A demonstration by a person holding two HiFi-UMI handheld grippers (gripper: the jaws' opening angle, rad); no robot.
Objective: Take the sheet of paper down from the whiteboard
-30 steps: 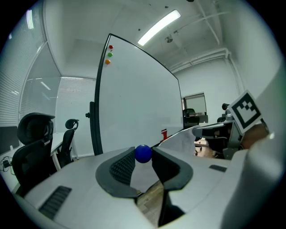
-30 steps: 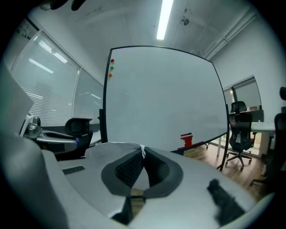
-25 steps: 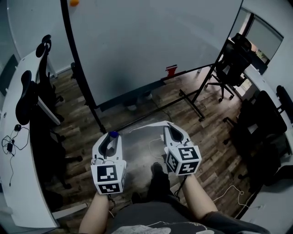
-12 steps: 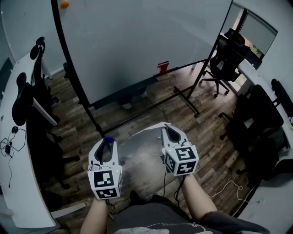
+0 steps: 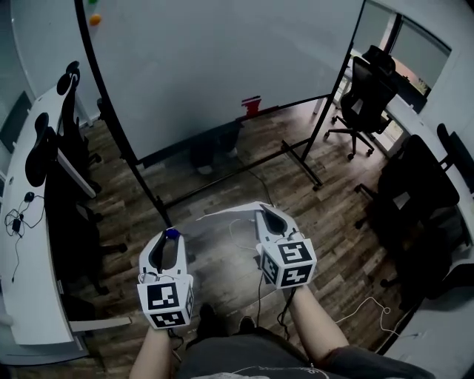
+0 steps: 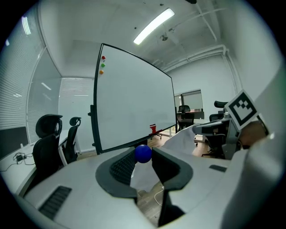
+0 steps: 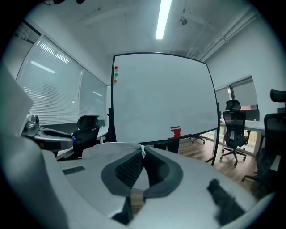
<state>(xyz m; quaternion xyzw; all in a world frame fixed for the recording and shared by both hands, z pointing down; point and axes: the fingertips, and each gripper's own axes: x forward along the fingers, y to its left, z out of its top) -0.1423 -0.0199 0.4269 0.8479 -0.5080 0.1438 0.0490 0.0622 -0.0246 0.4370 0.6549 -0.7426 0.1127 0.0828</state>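
Note:
The sheet of paper is off the whiteboard and hangs in the air between my two grippers. My right gripper is shut on one edge of it; in the right gripper view the paper bulges leftwards from the closed jaws. My left gripper is shut on a small blue ball magnet at its tips. More of the paper shows behind and below the ball; I cannot tell whether it is pinched there too. The board stands some way ahead of both grippers.
A red eraser rests on the board's tray, and coloured magnets sit at its top left. The board's black stand legs spread over the wood floor. Office chairs stand at right, with desks and chairs at left.
Both grippers have drawn back from the whiteboard together, with paper and blue magnet still held. The board now looks farther off, and more floor shows in front of it.

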